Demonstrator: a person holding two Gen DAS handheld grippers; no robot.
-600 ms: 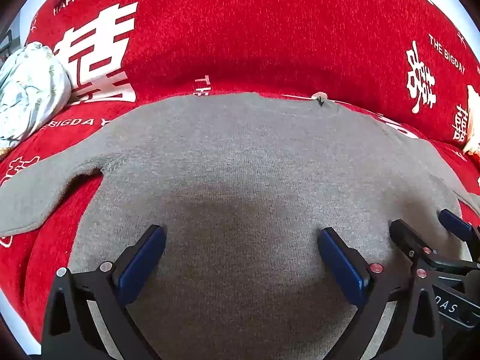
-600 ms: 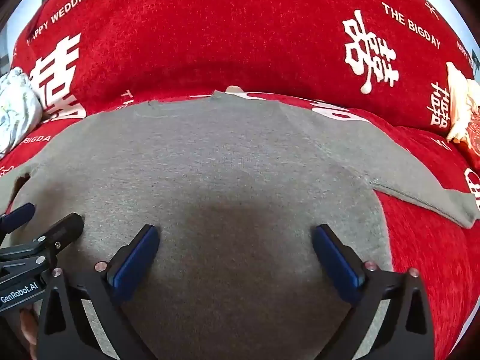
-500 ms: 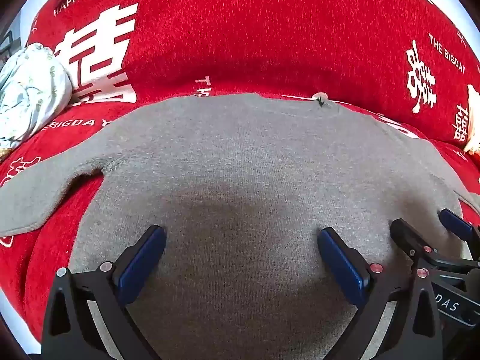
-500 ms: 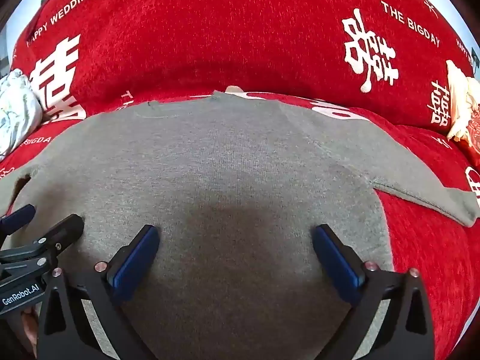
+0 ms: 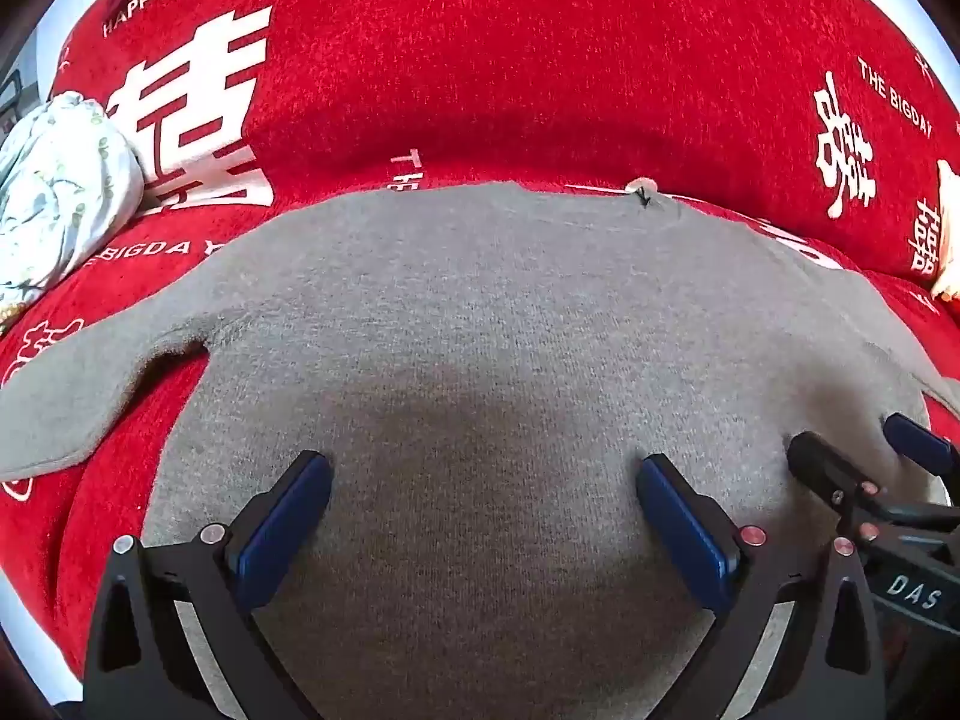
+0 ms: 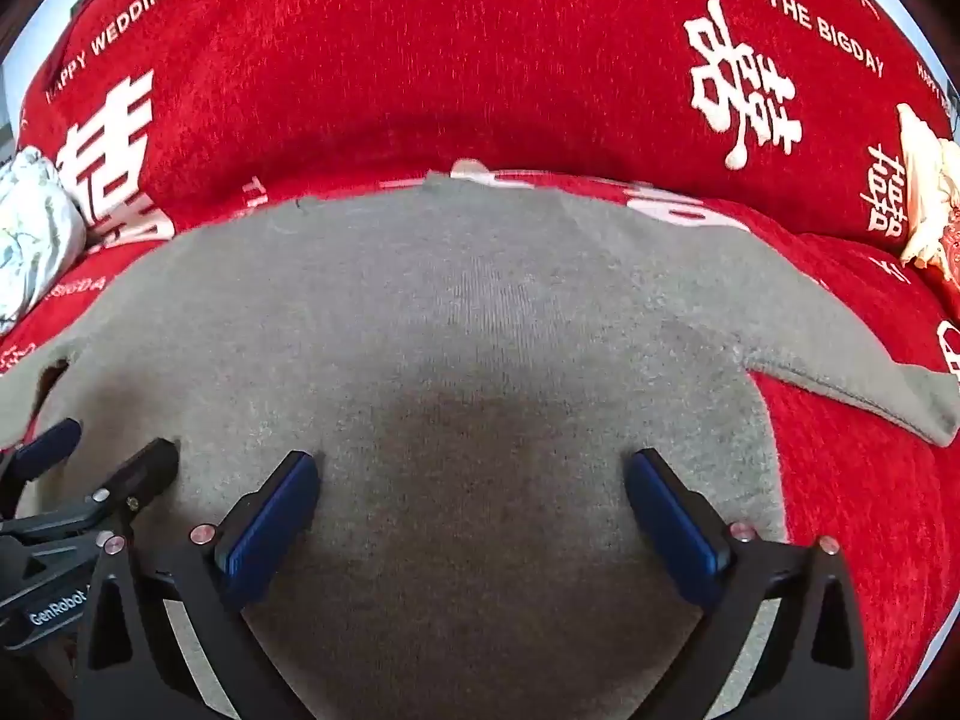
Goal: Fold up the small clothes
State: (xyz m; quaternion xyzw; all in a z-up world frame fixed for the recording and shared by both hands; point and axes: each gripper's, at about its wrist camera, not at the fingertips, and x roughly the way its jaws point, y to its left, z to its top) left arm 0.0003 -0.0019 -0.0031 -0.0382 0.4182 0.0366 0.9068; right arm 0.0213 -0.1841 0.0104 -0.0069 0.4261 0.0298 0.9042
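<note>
A grey knit sweater [image 5: 492, 324] lies spread flat on a red cloth-covered sofa, collar away from me; it also shows in the right wrist view [image 6: 480, 312]. Its left sleeve [image 5: 78, 396] and right sleeve [image 6: 852, 378] stick out sideways. My left gripper [image 5: 483, 474] is open and empty, low over the sweater's lower body. My right gripper [image 6: 471, 471] is open and empty beside it, to the right. Each gripper shows in the other's view: the right one [image 5: 864, 450] and the left one [image 6: 102, 450].
The red cover [image 5: 480, 60] with white wedding lettering rises into a backrest behind the sweater. A crumpled pale floral garment [image 5: 54, 192] lies at the far left. A cream and red item [image 6: 930, 204] sits at the far right.
</note>
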